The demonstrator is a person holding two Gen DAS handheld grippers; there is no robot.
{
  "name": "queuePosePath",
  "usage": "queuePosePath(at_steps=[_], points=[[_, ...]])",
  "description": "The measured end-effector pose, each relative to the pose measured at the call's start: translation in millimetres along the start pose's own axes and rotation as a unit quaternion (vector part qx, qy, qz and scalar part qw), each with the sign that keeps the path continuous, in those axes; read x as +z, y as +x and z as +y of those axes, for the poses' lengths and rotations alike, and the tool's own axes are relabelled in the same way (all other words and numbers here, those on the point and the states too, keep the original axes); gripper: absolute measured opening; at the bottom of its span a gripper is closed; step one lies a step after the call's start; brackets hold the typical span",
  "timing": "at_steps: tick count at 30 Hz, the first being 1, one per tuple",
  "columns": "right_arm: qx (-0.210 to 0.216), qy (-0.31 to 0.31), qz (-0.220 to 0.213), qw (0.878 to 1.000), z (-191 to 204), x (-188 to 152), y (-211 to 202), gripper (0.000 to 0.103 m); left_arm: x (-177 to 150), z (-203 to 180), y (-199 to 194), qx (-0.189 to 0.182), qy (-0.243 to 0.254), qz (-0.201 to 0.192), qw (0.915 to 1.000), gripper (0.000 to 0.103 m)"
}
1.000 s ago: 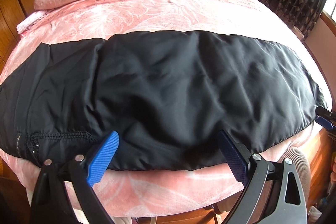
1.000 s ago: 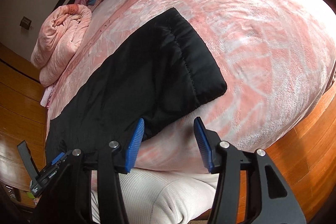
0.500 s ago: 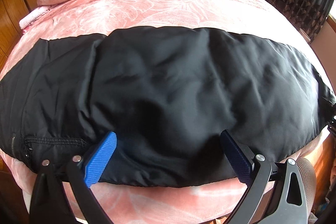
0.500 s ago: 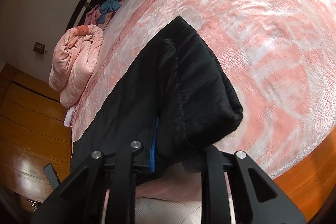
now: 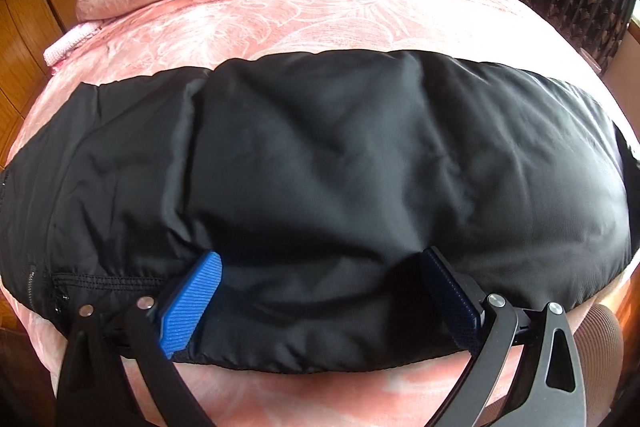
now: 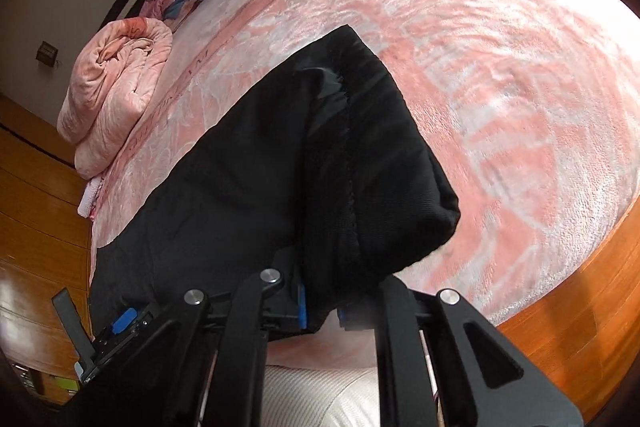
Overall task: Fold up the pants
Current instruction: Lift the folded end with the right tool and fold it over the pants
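pants axis: black pants (image 5: 320,179) lay lengthwise left-right across the left tool (image 5: 320,303), on the pink bed (image 5: 340,15).
pants look: dark, padded, shiny, wrinkled; stitched seam near left finger.
left tool: spread wide, blue pads over near edge, fabric between.
right tool (image 6: 322,311): pinched together on raised cuff end of pants (image 6: 360,167).

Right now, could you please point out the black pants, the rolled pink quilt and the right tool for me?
black pants (image 5: 340,167): left wrist view, middle of the flat leg panel.
rolled pink quilt (image 6: 116,95): right wrist view, side of the roll.
right tool (image 6: 322,311): right wrist view, midway between fingertips, clamped on the pants hem.
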State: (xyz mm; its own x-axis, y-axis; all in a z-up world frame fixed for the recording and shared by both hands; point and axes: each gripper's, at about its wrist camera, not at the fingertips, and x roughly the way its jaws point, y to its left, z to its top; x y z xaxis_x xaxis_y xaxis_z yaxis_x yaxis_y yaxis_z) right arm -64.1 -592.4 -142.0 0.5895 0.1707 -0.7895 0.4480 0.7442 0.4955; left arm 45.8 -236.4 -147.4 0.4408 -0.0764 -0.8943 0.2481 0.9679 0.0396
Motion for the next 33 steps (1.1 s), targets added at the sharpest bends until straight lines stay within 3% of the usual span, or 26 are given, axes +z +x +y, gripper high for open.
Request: queuePosePath(at_steps=[5, 9, 18, 25, 33], points=[[-0.028, -0.032, -0.026, 0.999, 25, 2, -19, 0.009, 2, 23, -17, 0.030, 0.013, -0.015, 0.9994, 0.099], [-0.022, -0.077, -0.068, 0.994, 64, 2, -43, 0.009, -5, 59, -22, 0.048, -0.009, -0.006, 0.9988, 0.099], [0.005, -0.214, -0.111, 0.971, 184, -10, -66, 0.010, -18, 120, -41, 0.047, -0.069, -0.017, 0.9964, 0.099], [-0.018, -0.319, -0.098, 0.943, 261, -38, -42, 0.011, -18, 149, -50, 0.044, -0.101, -0.031, 0.9934, 0.099], [-0.016, -0.394, -0.046, 0.918, 320, -81, 10, 0.012, -16, 190, -62, 0.049, -0.146, -0.050, 0.9868, 0.099]])
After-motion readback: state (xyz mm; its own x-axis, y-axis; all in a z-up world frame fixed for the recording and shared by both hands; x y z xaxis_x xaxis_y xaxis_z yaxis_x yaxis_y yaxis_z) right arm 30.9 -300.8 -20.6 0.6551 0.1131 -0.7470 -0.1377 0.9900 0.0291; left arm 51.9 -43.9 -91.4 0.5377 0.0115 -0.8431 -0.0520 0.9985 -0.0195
